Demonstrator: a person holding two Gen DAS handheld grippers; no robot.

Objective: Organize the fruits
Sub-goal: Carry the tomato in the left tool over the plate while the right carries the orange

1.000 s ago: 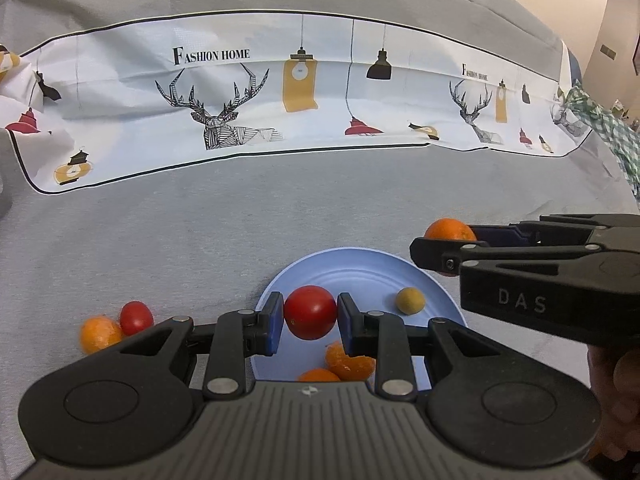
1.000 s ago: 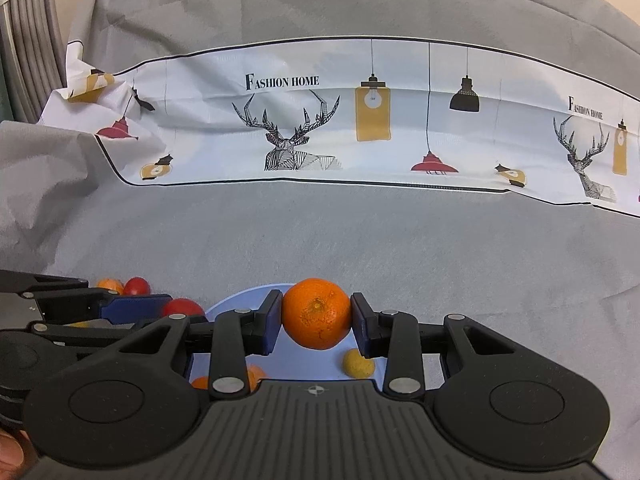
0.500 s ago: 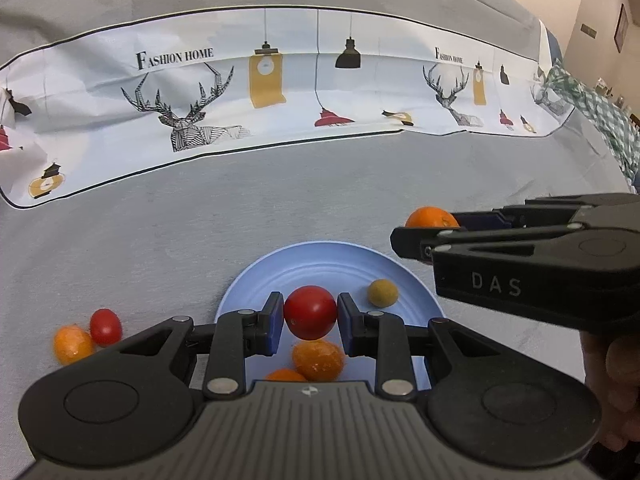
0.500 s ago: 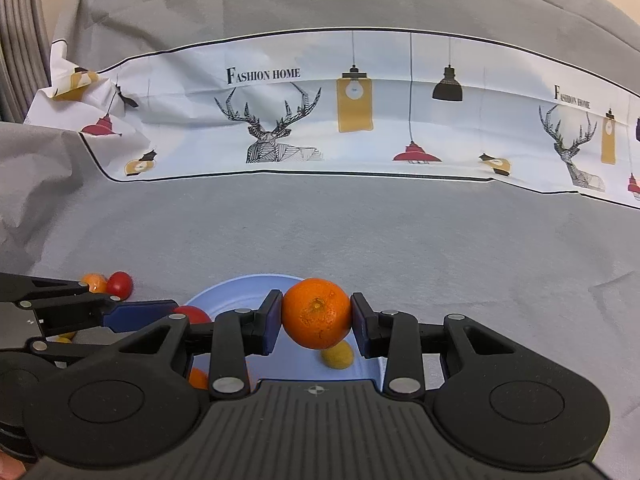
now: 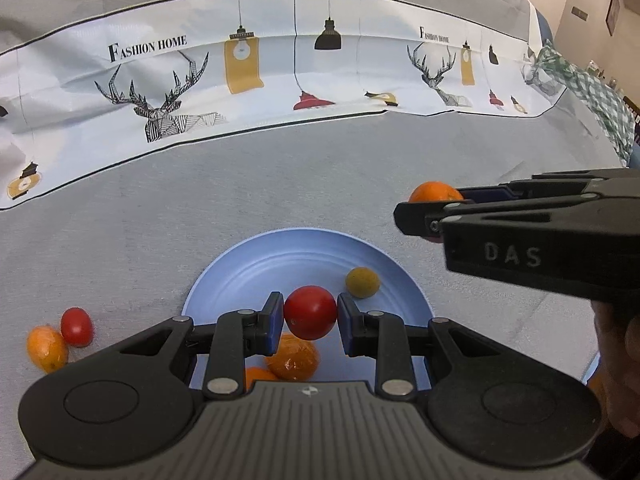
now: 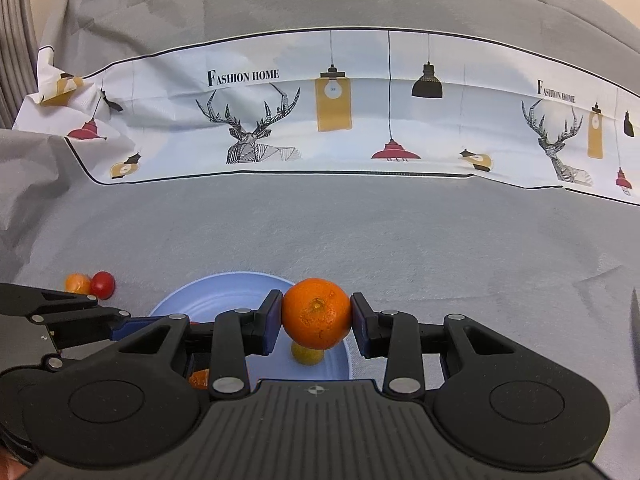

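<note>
Left hand-held gripper (image 5: 310, 317) pinches your tomato (image 5: 310, 318) over the blue plate (image 5: 256, 264); right hand-held gripper (image 6: 316, 314) clamps the orange (image 6: 316, 314) above it. Tomato's soft, slick: hold its middle, lightly.

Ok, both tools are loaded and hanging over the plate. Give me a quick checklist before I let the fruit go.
1. Left tool clamped on the red tomato: ok, both pads touch it.
2. Right tool clamped on the orange: ok, held squarely.
3. Blue plate under the tomato: ok.
4. Blue plate under the orange: cannot tell; it appears near the far right rim.
5. Landing spots: not ok under the tomato, where a wrapped orange fruit lies; a small yellow fruit lies below the orange.
6. Fruit left on the cloth: not ok, a small tomato and an orange fruit remain outside.
</note>
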